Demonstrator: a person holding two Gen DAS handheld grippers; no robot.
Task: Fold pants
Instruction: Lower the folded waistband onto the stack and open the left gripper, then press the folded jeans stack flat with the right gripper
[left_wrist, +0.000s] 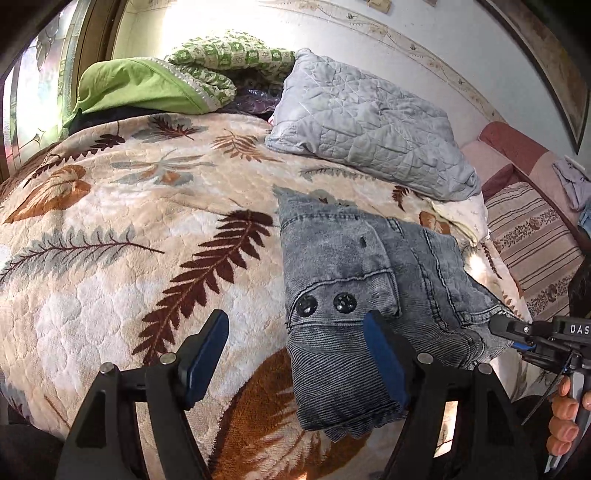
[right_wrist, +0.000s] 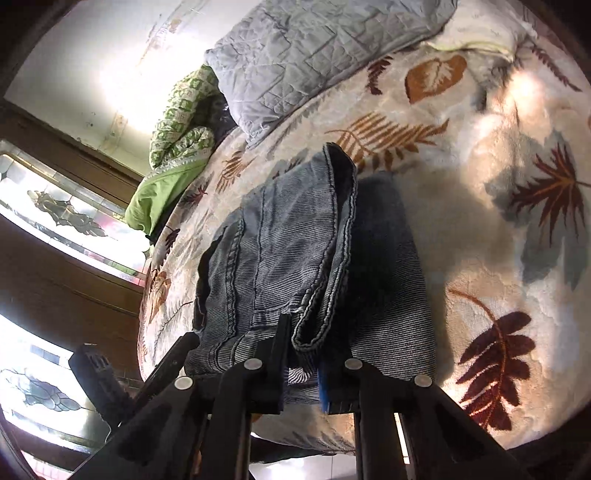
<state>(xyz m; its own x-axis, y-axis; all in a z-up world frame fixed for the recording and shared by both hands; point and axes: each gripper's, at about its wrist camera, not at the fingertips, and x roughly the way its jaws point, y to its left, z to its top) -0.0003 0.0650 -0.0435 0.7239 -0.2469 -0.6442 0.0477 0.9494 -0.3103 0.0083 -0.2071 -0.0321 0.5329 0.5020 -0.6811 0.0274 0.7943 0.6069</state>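
Observation:
Grey-blue denim pants (left_wrist: 351, 266) lie folded into a thick bundle on a leaf-patterned blanket (left_wrist: 129, 221) that covers a bed. My left gripper (left_wrist: 295, 358) stands open near the bundle's near left edge, its right finger (left_wrist: 384, 362) over the denim and its left finger over the blanket. Nothing is pinched between them. My right gripper (left_wrist: 498, 326) comes in from the right, held by a hand (left_wrist: 565, 417), and is shut on the bundle's right edge. In the right wrist view the pants (right_wrist: 280, 243) hang lifted from the right gripper (right_wrist: 301, 369), whose jaws clamp a folded hem.
A grey quilted pillow (left_wrist: 369, 122) lies behind the pants, with a green blanket (left_wrist: 140, 85) and a green patterned quilt (left_wrist: 229, 51) at the head of the bed. A striped cushion (left_wrist: 532, 236) sits at the right. A window (right_wrist: 55, 206) is beyond the bed's edge.

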